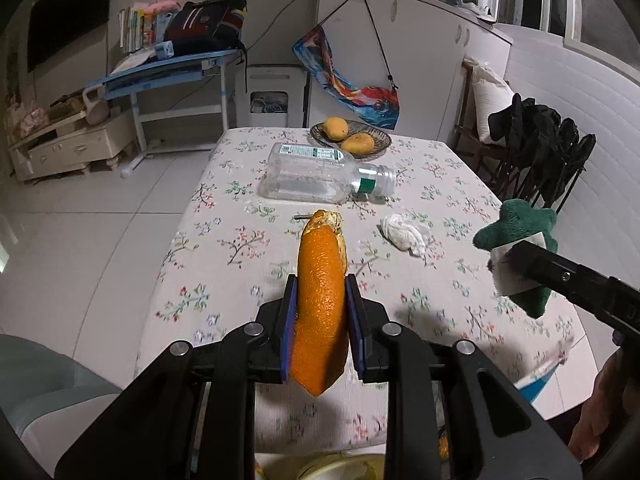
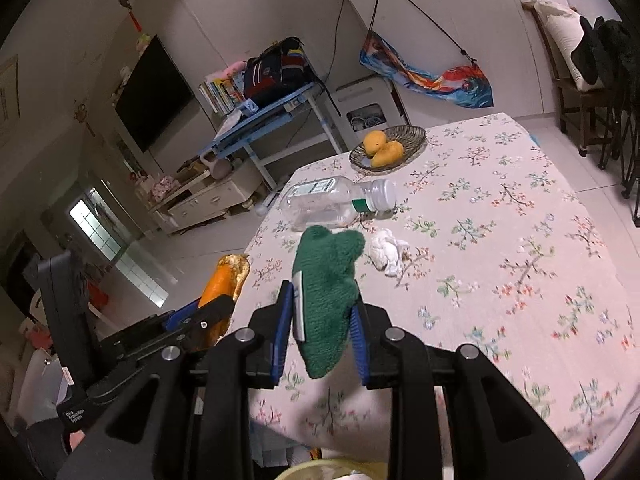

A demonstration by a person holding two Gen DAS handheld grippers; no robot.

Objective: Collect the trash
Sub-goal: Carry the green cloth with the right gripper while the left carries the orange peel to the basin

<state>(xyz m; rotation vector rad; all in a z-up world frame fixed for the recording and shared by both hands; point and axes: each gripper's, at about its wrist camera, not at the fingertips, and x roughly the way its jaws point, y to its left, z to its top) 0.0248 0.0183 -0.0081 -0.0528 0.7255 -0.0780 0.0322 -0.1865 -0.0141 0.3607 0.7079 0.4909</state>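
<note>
Two pairs of tongs are hanging above a flower-patterned tabletop (image 1: 224, 264), each clamped on a piece of litter. The left tongs (image 1: 320, 292) are gripping a long strip of orange peel (image 1: 320, 300) between their blue pads; the peel is standing on end, its bright pebbled skin facing the camera, its pale ragged tip curling at the top and its pointed lower end dangling below the pads. The right tongs (image 2: 322, 300) are squeezing a green fuzzy cloth (image 2: 328, 288), knitted or plush in look, lumpy at the top and tapering to a rounded end that is drooping beneath the pads; a white tag is showing along its left edge. Both pieces are being held clear of the tabletop, near its close edge.

Farther off, a clear plastic bottle (image 1: 320, 176) with a green label band and a clear cap is lying on its side, apparently empty. Just in front of it and to the right, a crumpled white tissue (image 1: 404, 234) is sitting on the cloth. At the far end, a woven dish (image 1: 380, 146) is holding two yellow mangoes (image 1: 336, 128). A pale rim is showing at the bottom edge of both views, below the tongs; what it belongs to cannot be told.
</note>
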